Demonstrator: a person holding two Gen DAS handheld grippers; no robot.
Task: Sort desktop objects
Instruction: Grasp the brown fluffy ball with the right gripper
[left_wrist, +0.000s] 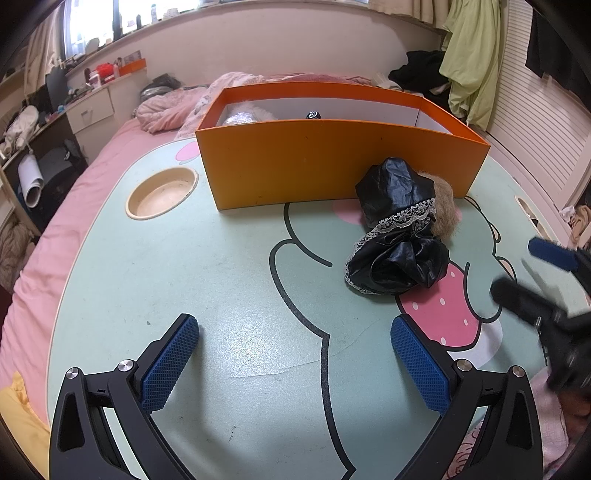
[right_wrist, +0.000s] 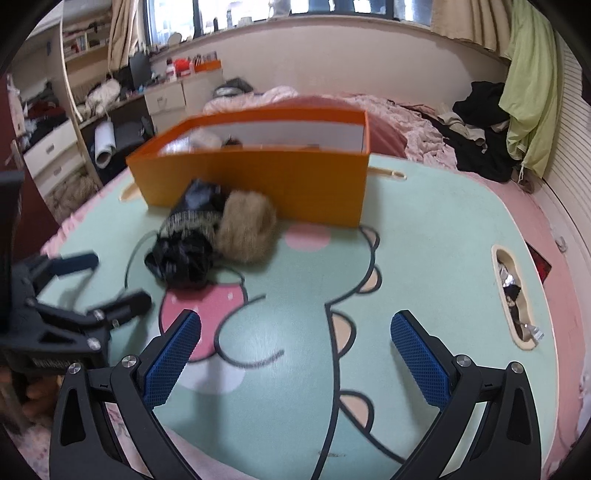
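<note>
Both grippers are empty with jaws spread wide. Left gripper hovers low over the near part of the mint-green cartoon-printed lap table, which sits on a pink-sheeted bed. Right gripper hovers over the table's right half; in the left wrist view it shows blurred at the right edge, so it looks mid-move.

What's left to sort: a crumpled glossy black garment with white lace trim and a tan fluffy fur piece touching it on its right side. Both lie on the table just in front of the open orange cardboard box, the black one leaning against or right at the box's front wall. Can't tell if the two are joined or separate items.

The box already holds a few things: a silvery crinkled bundle, something white and fluffy, a small dark object. Too small to identify.

My read: between picks, approach phase for the black/fur pile, which seems the last loose stuff on the table top. The right gripper is closer to the fur.

Next move needs:
- line the open jaws over one bunched fold, not the flat edge
- press down into soft material before closing, thin film slips
- lift clear of the box wall, which stands tall right behind the pile
- watch whether the fur drags along with the black piece

The round tan cup recess in the table is empty.
</note>
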